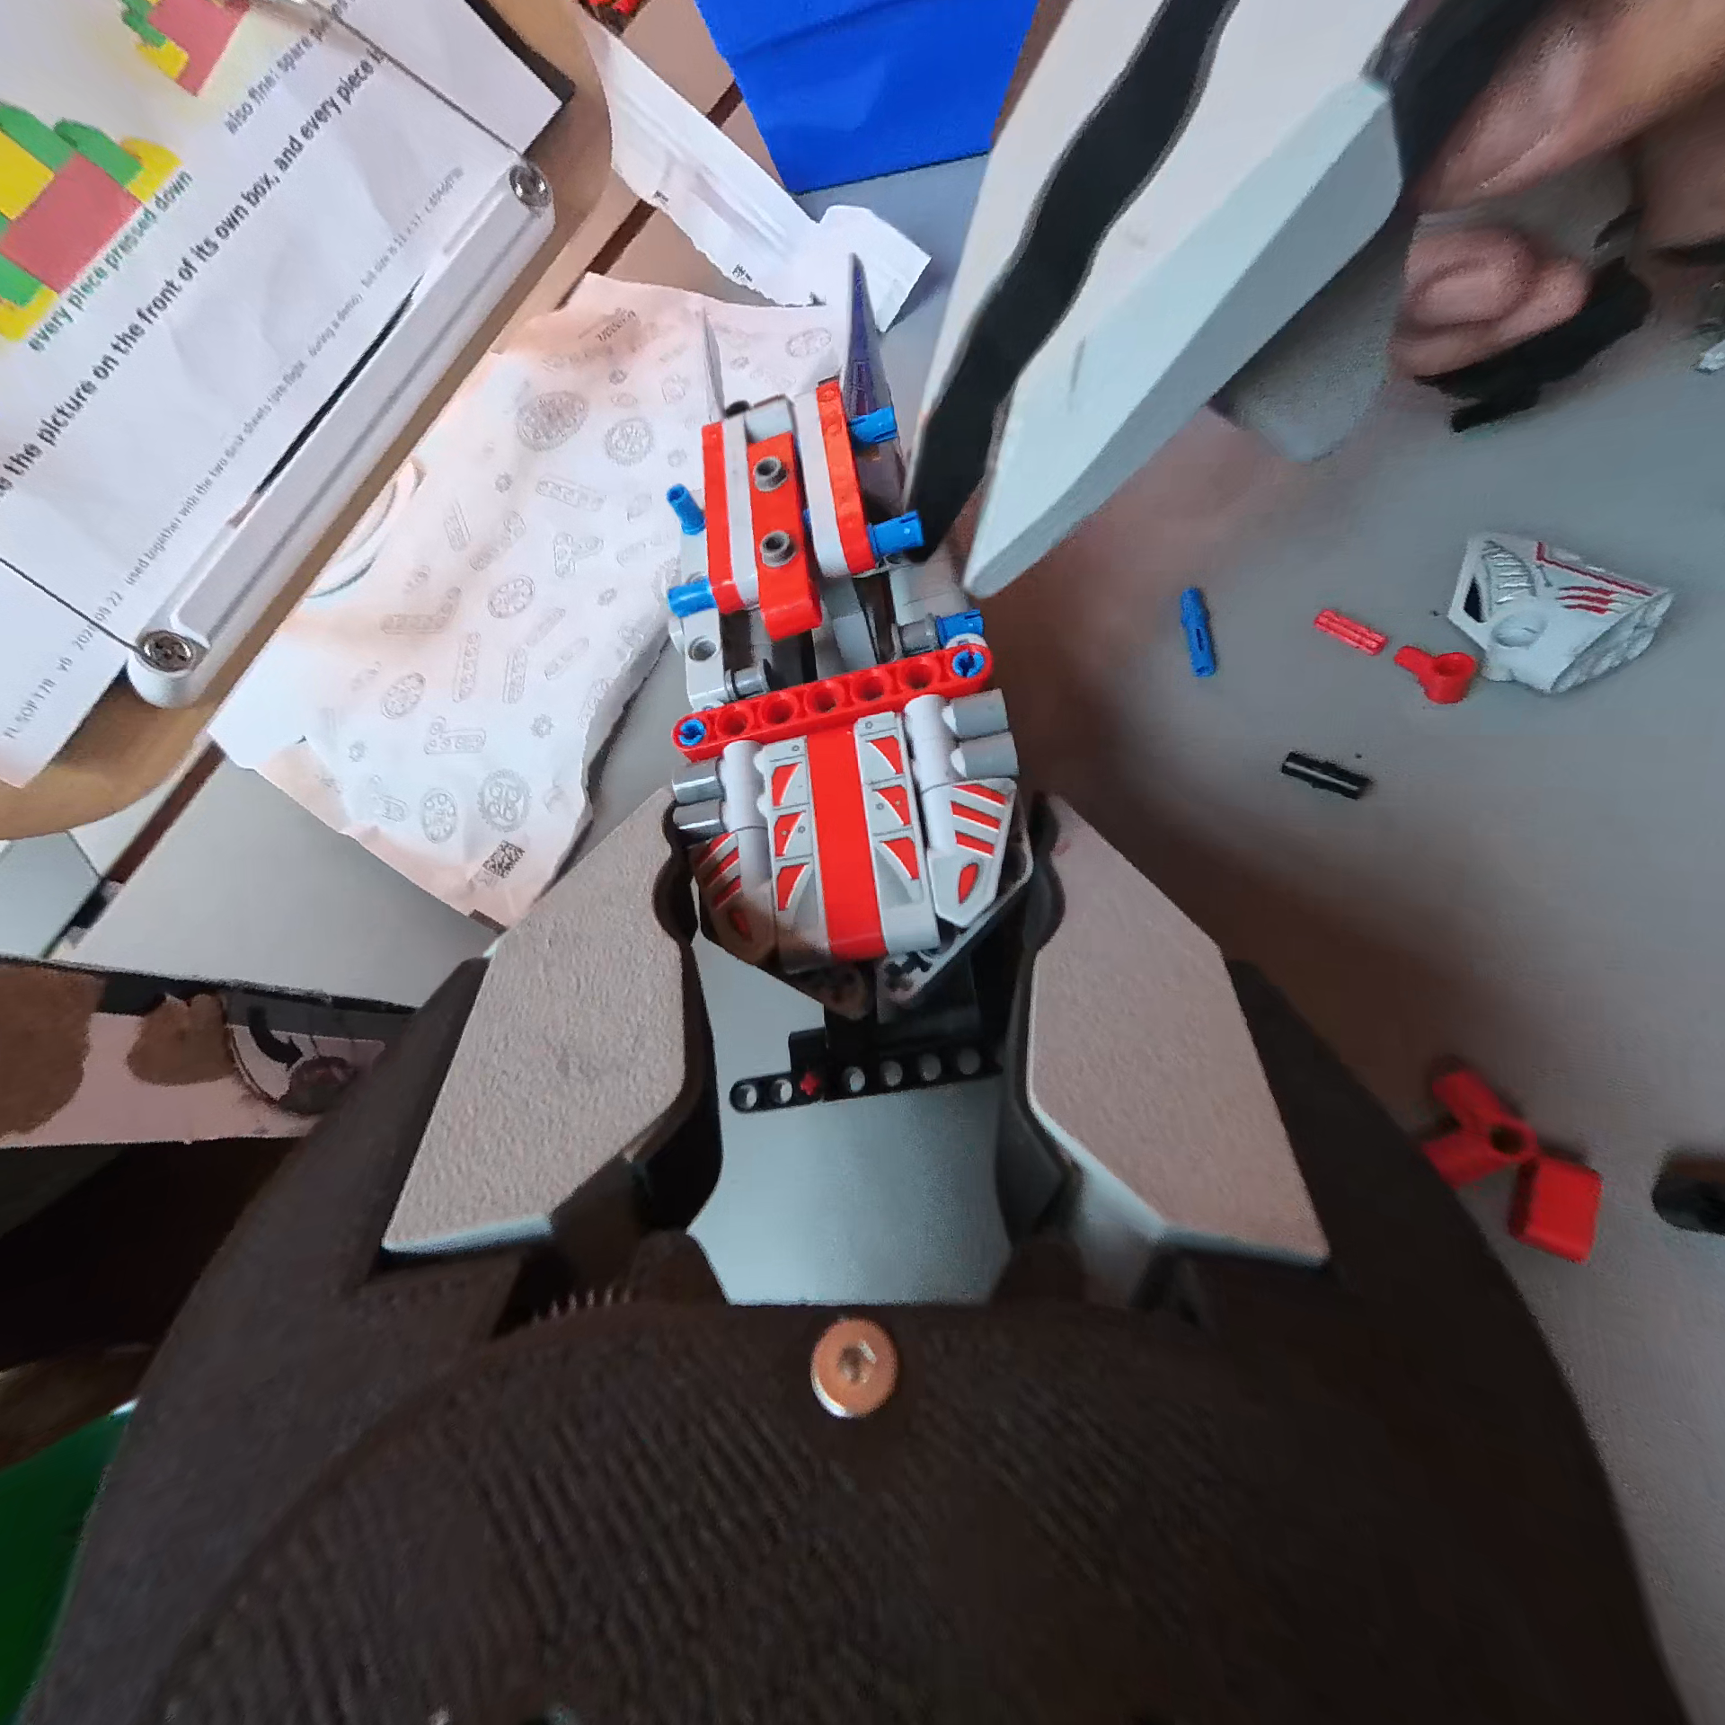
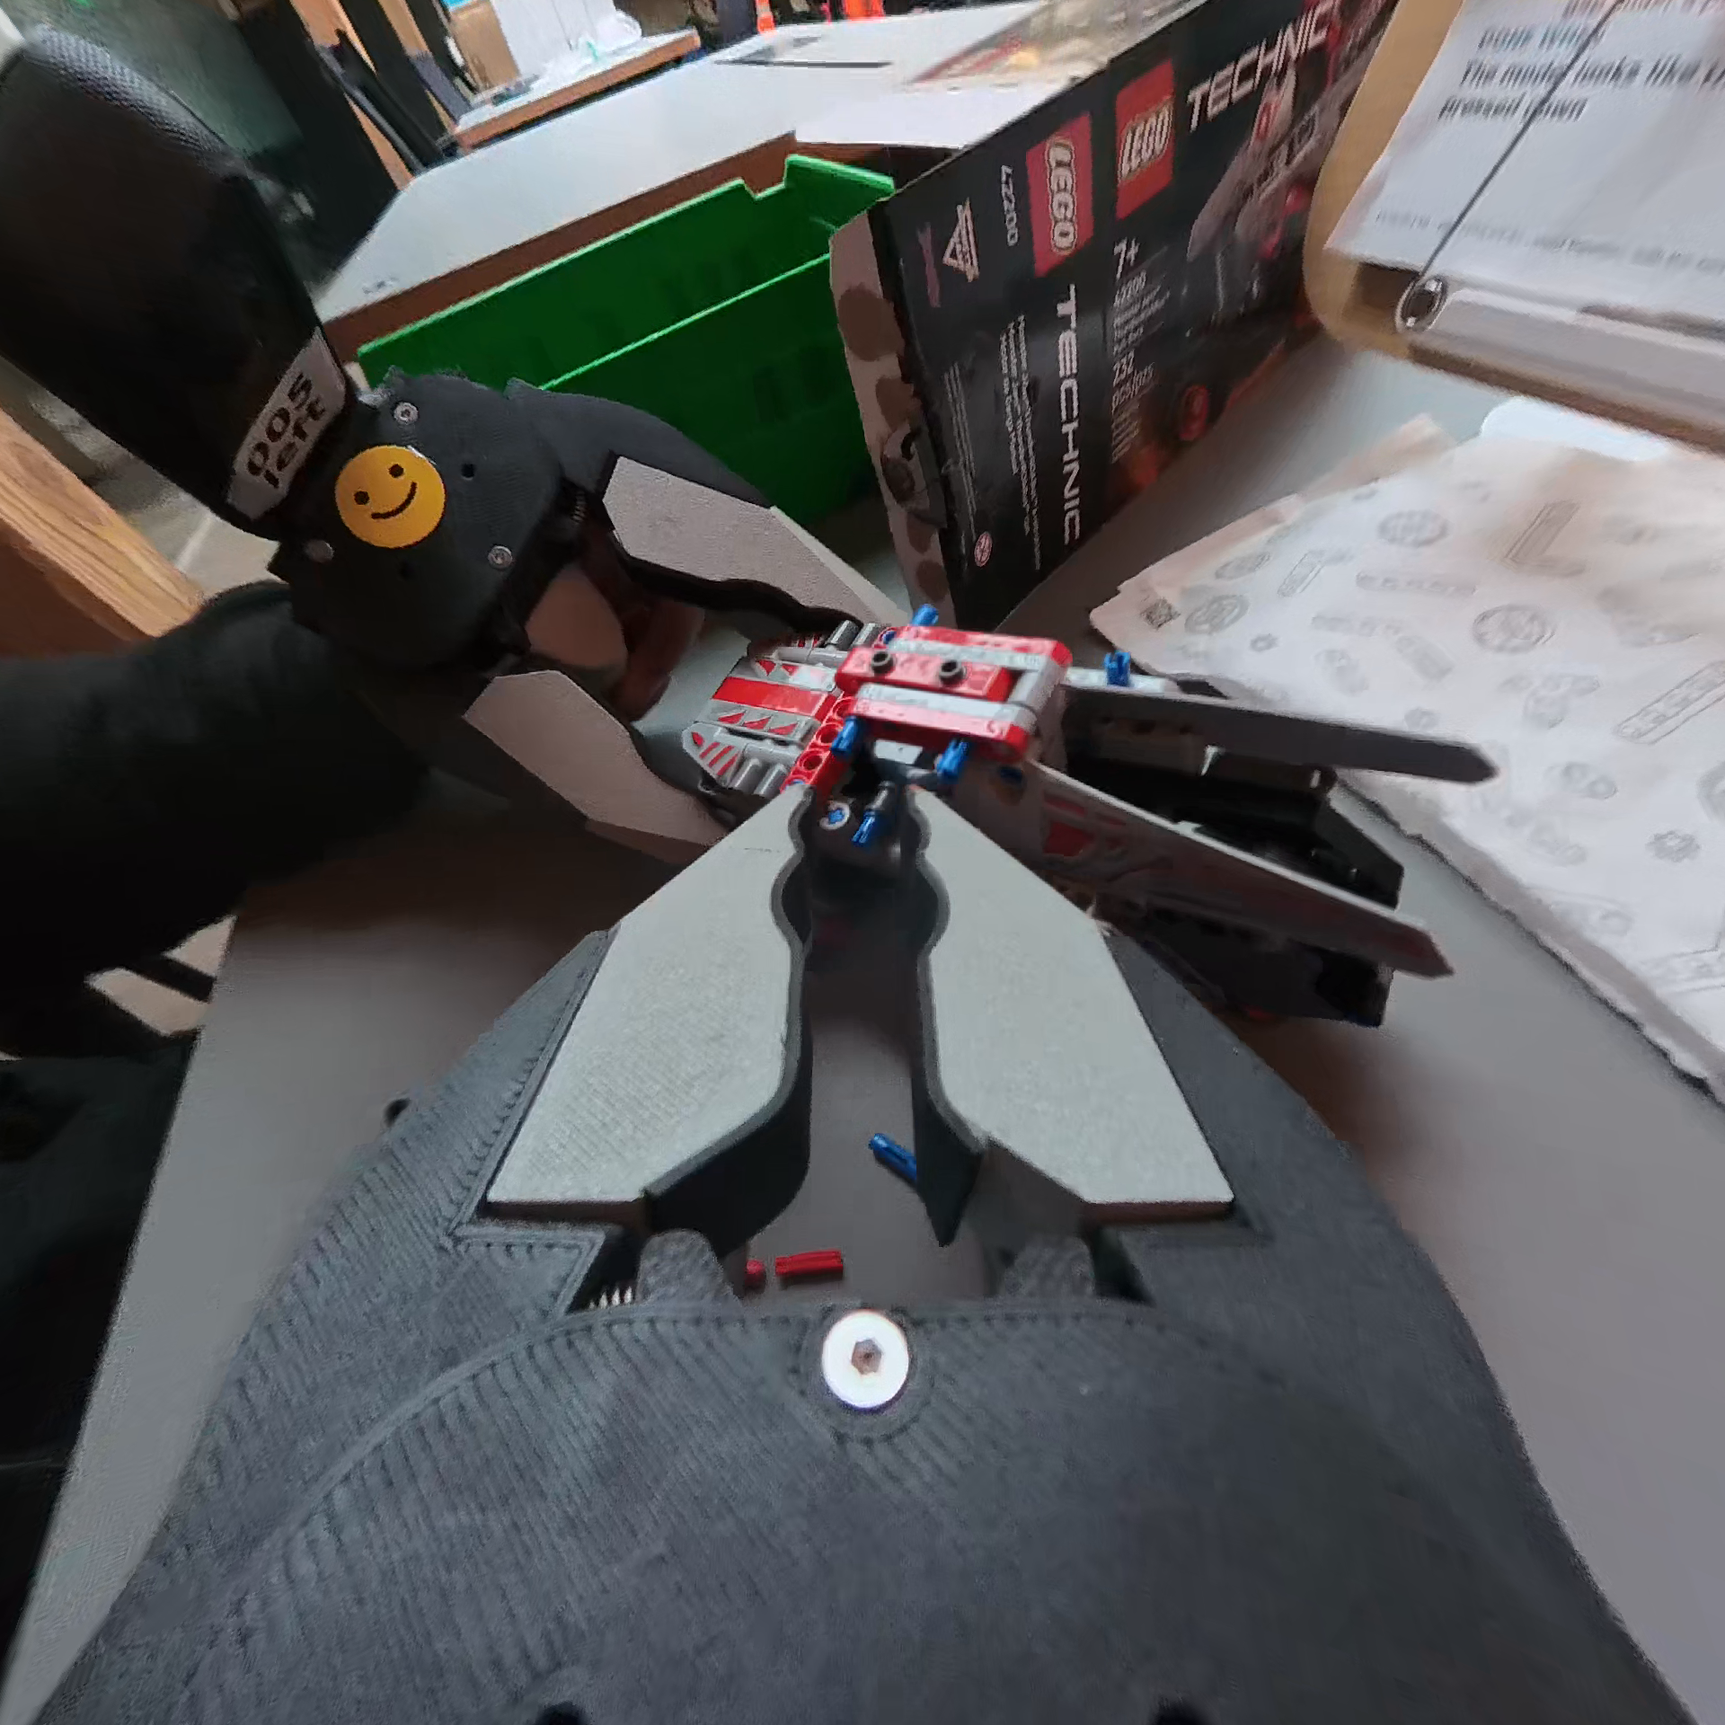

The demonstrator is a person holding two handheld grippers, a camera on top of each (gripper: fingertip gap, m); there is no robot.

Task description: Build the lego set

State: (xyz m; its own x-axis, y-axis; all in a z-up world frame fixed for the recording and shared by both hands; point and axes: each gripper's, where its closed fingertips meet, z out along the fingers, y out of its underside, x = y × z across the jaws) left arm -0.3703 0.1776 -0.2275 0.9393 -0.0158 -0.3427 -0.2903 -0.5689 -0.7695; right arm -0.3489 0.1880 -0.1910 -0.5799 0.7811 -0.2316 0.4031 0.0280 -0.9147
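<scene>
The red, grey and black lego model [image 1: 821,747] lies lengthwise on the grey table. My left gripper [image 1: 854,840] is shut on its striped red-and-grey front end; it also shows in the right wrist view [image 2: 747,719]. My right gripper [image 2: 859,812] comes in from the side and is closed around a dark grey connector with blue pins [image 2: 887,831] on the model's flank. In the left wrist view the right gripper [image 1: 947,555] touches the model at a blue pin [image 1: 891,534]. The model [image 2: 943,681] has long grey side panels trailing to the right.
Loose parts lie on the table: a blue pin [image 1: 1197,630], a red axle [image 1: 1349,632], a red connector [image 1: 1437,674], a white printed panel [image 1: 1559,611], a black pin [image 1: 1325,775] and a red joint [image 1: 1512,1167]. A paper bag [image 2: 1493,653], the set's box [image 2: 1073,327] and a green bin [image 2: 653,308] stand behind. My hands' fingertips stand some 5 cm from each other. It is some 9 cm from my left tips to the red axle [image 1: 1349,632]. It is also in sight in the right wrist view [image 2: 809,1264].
</scene>
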